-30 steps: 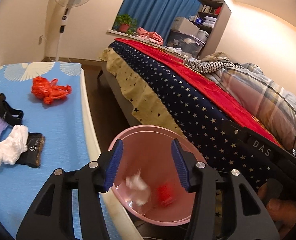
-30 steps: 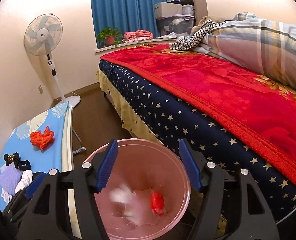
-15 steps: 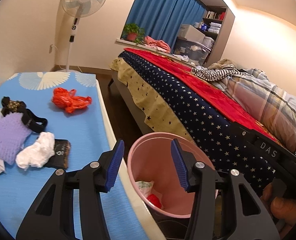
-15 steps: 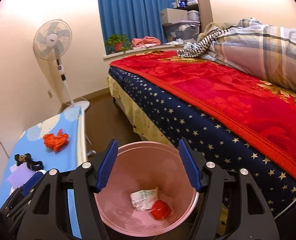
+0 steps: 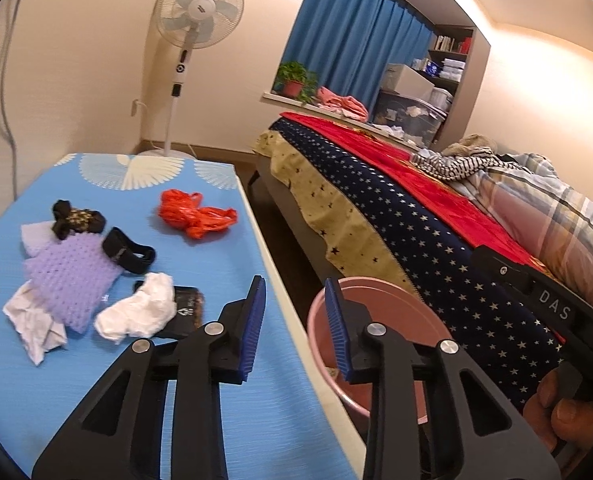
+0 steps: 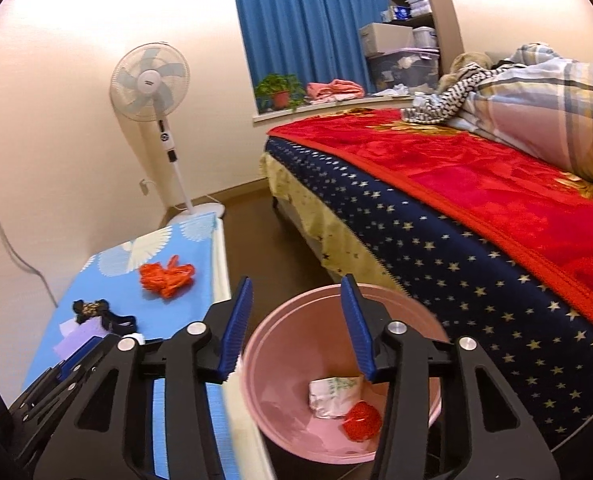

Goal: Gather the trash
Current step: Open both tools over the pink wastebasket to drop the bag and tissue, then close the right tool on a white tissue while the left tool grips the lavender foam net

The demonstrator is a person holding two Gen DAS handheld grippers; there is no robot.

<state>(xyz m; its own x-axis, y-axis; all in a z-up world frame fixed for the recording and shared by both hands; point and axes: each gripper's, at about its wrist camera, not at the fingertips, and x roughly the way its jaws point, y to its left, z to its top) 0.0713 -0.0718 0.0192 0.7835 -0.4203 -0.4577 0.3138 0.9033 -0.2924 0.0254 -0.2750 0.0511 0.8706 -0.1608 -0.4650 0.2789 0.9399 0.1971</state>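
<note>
A pink bin [image 6: 296, 332] stands on the floor between the blue table [image 5: 56, 380] and the bed; a white wrapper [image 6: 334, 396] and a red scrap [image 6: 362, 426] lie in it. It also shows in the left wrist view [image 5: 392, 300]. On the table lie a crumpled orange bag [image 5: 194, 218], a white tissue wad [image 5: 138, 316] on a dark packet [image 5: 188, 312], and a crumpled white paper [image 5: 36, 324]. My left gripper [image 5: 294, 328] is open and empty over the table's right edge. My right gripper [image 6: 296, 324] is open and empty above the bin.
A purple knit cloth [image 5: 70, 276], black bands [image 5: 130, 254] and a black hair tie [image 5: 76, 218] also lie on the table. The bed with a starred cover [image 5: 416, 232] stands right of the bin. A standing fan [image 5: 196, 20] is at the far wall.
Both grippers have swung left and up from over the bin. The left one now faces the table. The white wrapper that was falling now rests in the bin.
</note>
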